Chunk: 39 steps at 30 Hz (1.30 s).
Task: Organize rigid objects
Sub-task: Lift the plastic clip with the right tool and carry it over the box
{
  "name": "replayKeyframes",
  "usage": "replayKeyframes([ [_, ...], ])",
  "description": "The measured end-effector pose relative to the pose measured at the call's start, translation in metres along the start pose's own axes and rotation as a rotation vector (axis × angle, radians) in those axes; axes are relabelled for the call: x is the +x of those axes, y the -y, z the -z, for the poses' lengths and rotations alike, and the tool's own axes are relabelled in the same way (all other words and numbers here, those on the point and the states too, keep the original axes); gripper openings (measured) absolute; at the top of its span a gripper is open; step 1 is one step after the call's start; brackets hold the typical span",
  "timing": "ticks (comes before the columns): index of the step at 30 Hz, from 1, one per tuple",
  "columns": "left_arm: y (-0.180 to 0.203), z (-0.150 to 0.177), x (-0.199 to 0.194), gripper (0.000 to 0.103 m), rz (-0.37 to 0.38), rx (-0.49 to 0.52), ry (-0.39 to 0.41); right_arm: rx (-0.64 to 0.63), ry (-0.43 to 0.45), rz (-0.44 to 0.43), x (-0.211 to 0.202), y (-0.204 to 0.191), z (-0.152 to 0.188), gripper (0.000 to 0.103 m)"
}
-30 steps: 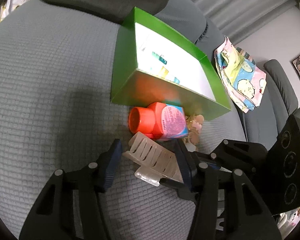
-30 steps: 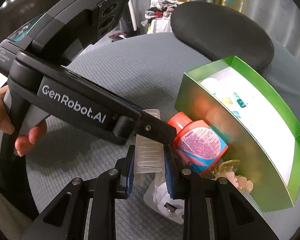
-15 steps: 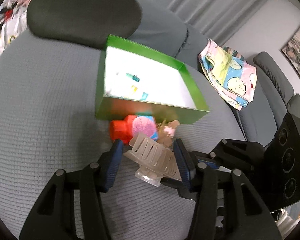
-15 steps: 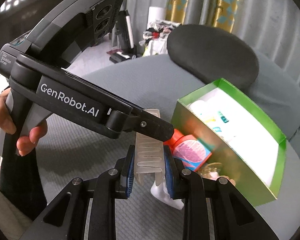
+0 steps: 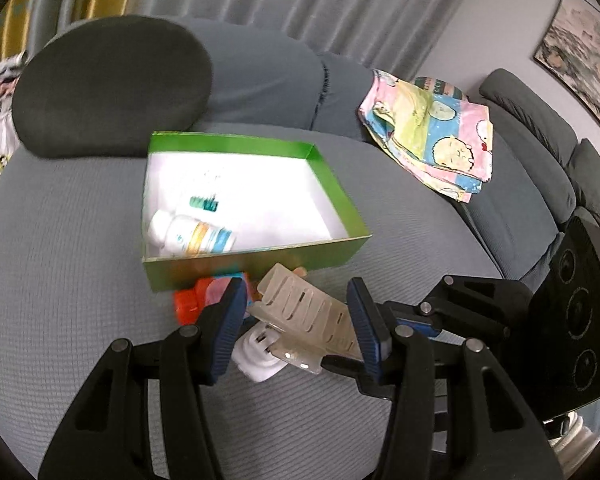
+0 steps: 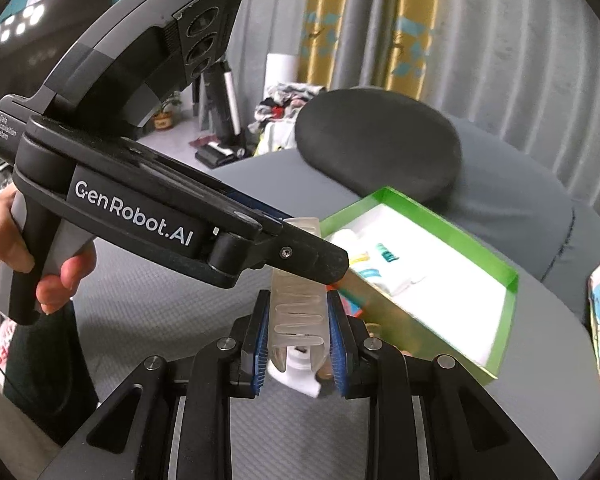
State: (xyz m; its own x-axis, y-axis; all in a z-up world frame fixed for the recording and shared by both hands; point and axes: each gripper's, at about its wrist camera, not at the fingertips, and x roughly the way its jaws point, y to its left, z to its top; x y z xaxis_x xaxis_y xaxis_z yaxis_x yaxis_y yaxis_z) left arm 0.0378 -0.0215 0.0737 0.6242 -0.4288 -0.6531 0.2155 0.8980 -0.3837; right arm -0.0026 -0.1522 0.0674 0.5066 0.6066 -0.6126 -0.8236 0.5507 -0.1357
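Note:
A translucent hair claw clip (image 5: 308, 316) hangs in the air above the grey sofa seat (image 5: 60, 280), just in front of the green box (image 5: 228, 140). My left gripper (image 5: 298, 320) is shut on it lengthwise, one blue pad at each end. My right gripper (image 6: 298, 336) is shut across the clip (image 6: 298, 308) at its sides, and its black frame (image 5: 472, 312) comes in from the right. A white piece (image 5: 258, 354) hangs under the clip. A white bottle (image 5: 188, 236) lies in the box. A red-capped bottle (image 5: 188, 304) lies before the box, half hidden by my left finger.
A dark round cushion (image 5: 108, 84) leans behind the box. A patterned cloth (image 5: 432, 136) lies on the sofa back to the right. A person's hand (image 6: 4, 240) holds the left gripper's handle. The box (image 6: 420, 216) has low walls and a white floor.
Both grippers have risen together with the clip and the white piece, off the seat. The red-capped bottle stayed down. The box now shows from higher up, with the white bottle inside.

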Motion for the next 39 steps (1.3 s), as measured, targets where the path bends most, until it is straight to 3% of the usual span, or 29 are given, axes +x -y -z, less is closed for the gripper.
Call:
replayKeyframes([
  [13, 0.027, -0.031, 0.02, 0.05, -0.01, 0.08, 0.007, 0.032, 0.047, 0.049, -0.014, 0.03, -0.002, 0.028],
  [32, 0.02, -0.066, 0.042, 0.05, -0.001, 0.08, -0.005, 0.079, 0.066, 0.046, 0.007, 0.068, -0.008, 0.028],
  [39, 0.012, -0.075, 0.06, 0.05, -0.031, 0.086, -0.026, 0.096, 0.053, 0.039, 0.025, 0.079, -0.009, 0.028],
])
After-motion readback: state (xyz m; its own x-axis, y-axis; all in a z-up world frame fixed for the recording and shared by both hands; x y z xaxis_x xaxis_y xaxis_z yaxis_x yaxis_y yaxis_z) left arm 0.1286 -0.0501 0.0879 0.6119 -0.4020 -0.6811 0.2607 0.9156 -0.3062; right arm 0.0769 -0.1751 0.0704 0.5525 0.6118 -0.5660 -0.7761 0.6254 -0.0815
